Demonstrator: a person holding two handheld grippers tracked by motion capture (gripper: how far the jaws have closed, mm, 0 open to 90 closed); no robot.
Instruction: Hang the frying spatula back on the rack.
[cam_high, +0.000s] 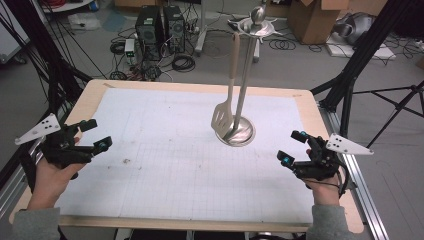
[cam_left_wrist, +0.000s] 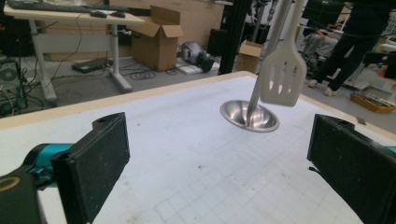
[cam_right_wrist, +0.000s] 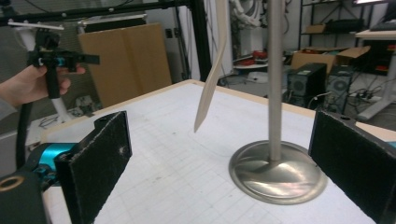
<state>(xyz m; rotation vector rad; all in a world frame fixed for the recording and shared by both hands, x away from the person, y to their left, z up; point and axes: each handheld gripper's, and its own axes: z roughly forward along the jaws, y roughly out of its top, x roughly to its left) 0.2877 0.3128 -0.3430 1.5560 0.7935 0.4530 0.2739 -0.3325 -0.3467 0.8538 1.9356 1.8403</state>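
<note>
At nine o'clock on the table, the left gripper hovers with its jaws wide apart and empty. Near one o'clock from the mat's middle stands a metal utensil stand, its round dish-shaped base shiny, with a pale slotted spatula hanging from its top, blade just above the base. At three o'clock, the right gripper is likewise spread open, holding nothing.

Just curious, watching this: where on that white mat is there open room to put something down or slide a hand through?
Nearly everywhere. The white mat lies bare between the left tool and the right tool, and along its near edge. The one busy spot is far right of centre: the utensil stand with its hanging spatula.
</note>
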